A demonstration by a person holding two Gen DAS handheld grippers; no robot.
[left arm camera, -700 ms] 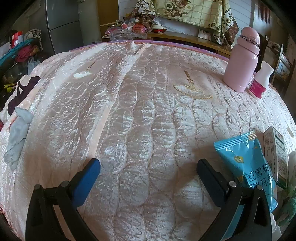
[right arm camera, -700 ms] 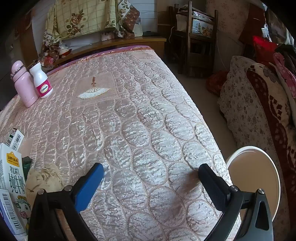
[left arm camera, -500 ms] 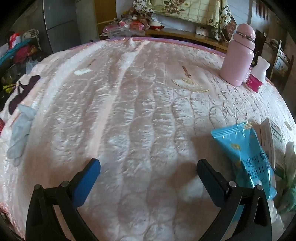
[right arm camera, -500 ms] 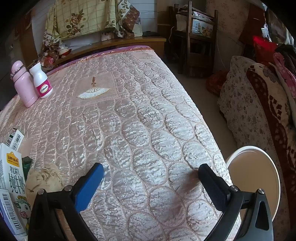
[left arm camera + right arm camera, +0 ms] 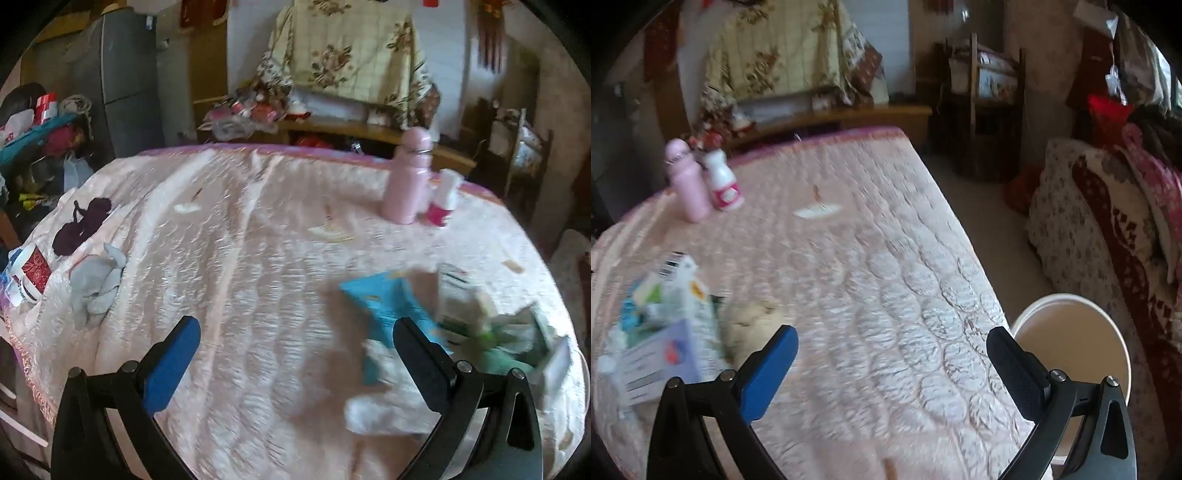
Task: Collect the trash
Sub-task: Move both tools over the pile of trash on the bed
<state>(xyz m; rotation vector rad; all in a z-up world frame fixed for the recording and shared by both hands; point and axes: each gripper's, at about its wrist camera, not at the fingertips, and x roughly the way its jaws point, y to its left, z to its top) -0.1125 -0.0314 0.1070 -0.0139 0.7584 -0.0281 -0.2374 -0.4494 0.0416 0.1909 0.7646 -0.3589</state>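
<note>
- The left gripper [image 5: 295, 350] is showing a matte black plastic frame with two angled arms reaching forward.
- Its left finger [image 5: 171, 363] is wearing a bright blue rectangular pad, while its right finger [image 5: 421, 363] is carrying a black, finely textured pad.
- Round silver screw heads are sitting on the arms behind each pad, two to a side.
- The right gripper [image 5: 892, 363] is showing the same build: black frame, blue pad on one side, black textured pad on the other, silver screws, and triangular cut-outs in the outer arms.
</note>
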